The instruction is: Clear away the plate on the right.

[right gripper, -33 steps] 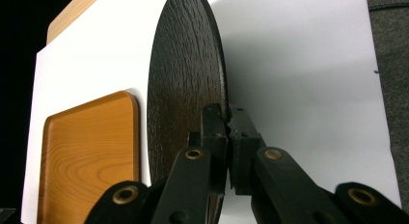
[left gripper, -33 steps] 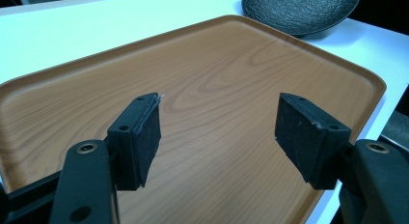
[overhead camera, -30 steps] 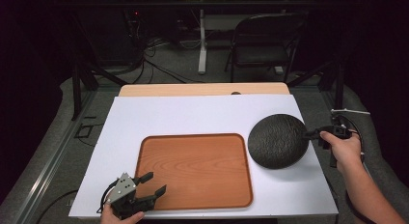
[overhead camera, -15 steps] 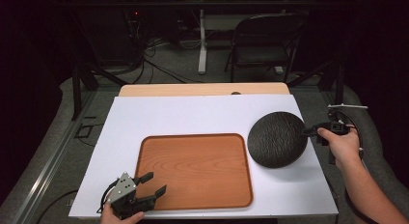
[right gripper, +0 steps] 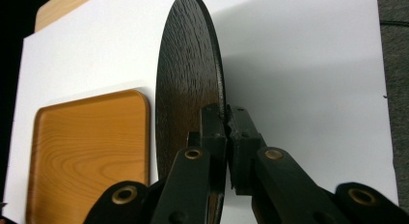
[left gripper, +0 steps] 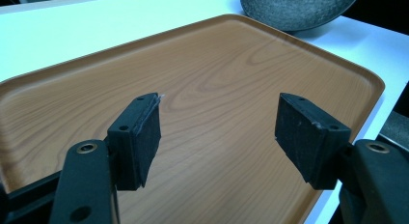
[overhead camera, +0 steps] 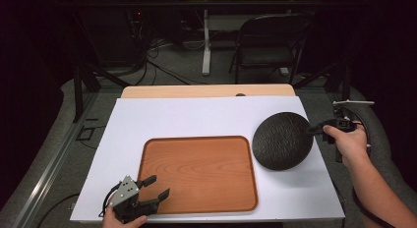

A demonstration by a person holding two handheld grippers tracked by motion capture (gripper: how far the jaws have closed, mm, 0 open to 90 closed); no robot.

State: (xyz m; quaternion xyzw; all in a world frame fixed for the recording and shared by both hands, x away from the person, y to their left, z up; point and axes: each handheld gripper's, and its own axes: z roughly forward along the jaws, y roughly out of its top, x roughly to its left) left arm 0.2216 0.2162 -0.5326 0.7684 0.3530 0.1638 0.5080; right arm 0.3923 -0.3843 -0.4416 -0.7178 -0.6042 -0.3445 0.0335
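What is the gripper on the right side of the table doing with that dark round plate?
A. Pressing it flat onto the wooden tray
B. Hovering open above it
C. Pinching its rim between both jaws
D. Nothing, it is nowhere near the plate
C: in the right gripper view, the right gripper has both jaws closed on the rim of the dark round plate, beside the wooden tray.

It was a lab: a white-covered worktop [overhead camera: 206, 115] amid dark drapes, floor cables [overhead camera: 162, 66], a folding chair [overhead camera: 268, 41].
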